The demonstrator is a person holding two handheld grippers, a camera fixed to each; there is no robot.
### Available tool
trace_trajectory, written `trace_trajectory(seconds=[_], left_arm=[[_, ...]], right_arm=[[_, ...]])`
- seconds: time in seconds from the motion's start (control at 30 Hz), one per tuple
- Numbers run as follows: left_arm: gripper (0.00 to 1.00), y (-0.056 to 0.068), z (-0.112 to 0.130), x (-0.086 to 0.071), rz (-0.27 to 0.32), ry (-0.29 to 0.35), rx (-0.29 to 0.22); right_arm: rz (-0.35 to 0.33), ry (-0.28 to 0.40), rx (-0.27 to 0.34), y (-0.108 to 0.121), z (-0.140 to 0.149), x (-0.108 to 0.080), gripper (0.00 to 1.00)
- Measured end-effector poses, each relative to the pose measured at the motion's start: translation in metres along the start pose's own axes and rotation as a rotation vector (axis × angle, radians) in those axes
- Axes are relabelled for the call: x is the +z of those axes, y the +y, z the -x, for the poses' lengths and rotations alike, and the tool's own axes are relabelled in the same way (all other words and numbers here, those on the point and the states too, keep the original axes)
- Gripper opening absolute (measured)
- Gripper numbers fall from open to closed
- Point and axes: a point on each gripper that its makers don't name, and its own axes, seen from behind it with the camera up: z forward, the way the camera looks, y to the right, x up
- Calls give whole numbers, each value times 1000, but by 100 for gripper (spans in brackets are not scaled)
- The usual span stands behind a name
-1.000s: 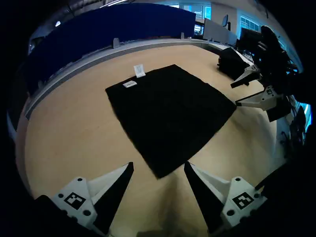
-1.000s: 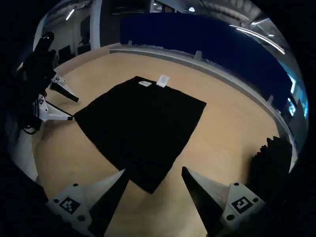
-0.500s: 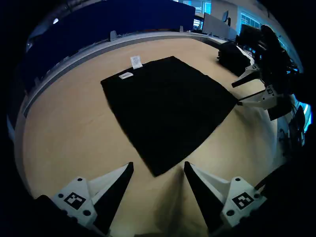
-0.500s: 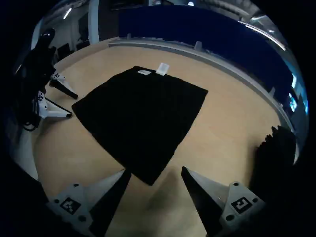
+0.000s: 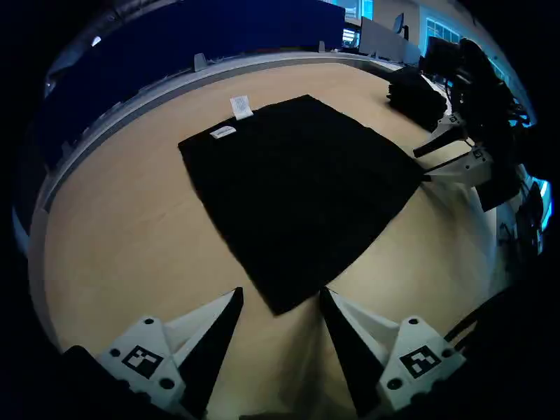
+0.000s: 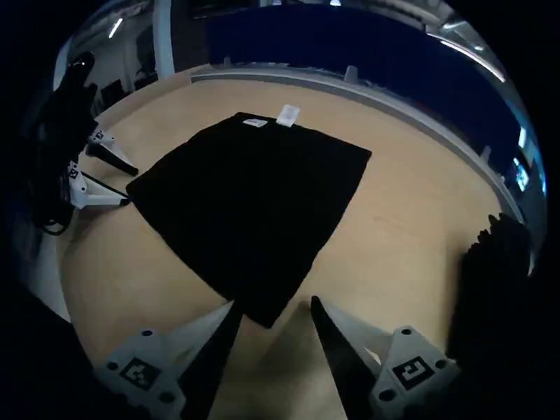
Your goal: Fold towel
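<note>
While the black towel [image 5: 294,182] lay flat on the table [image 5: 119,231], the left gripper [image 5: 280,294] stood open astride one corner. The right gripper [image 6: 276,302] gaped astride another.

- My left camera sits low behind the left claw [image 5: 280,292], close to one towel [image 5: 294,189] corner, looking across the worktop [image 5: 126,231].
- My right camera sits behind the right claw [image 6: 275,302] at another corner.
- Both see the same towel.
</note>
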Motion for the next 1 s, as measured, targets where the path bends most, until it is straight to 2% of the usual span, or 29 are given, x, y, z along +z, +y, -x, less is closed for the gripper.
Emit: trace_trajectory(seconds=[0.13, 0.27, 0.47, 0.6, 0.73, 0.87, 1.0], left_arm=[[70, 0, 1, 0, -4, 0, -6], [60, 1, 1, 0, -6, -2, -7], [55, 3, 1, -1, -8, -4, -7], [53, 5, 1, -1, -8, -6, -6], [51, 4, 1, 0, -8, -7, -10], [34, 3, 1, 1, -13, -10, -17], [24, 0, 1, 1, -19, -12, -20]], right_arm=[[-11, -1, -2, -3, 3, 0, 65], [-14, 2, -12, -6, 3, 1, 64], [-21, 7, -22, -8, 3, 2, 54], [-28, 8, -27, -12, 3, 3, 42], [-31, 9, -24, -13, 2, 4, 22], [-34, 6, -9, -13, 2, 5, 16], [-49, -1, 3, -14, 3, 4, 14]])
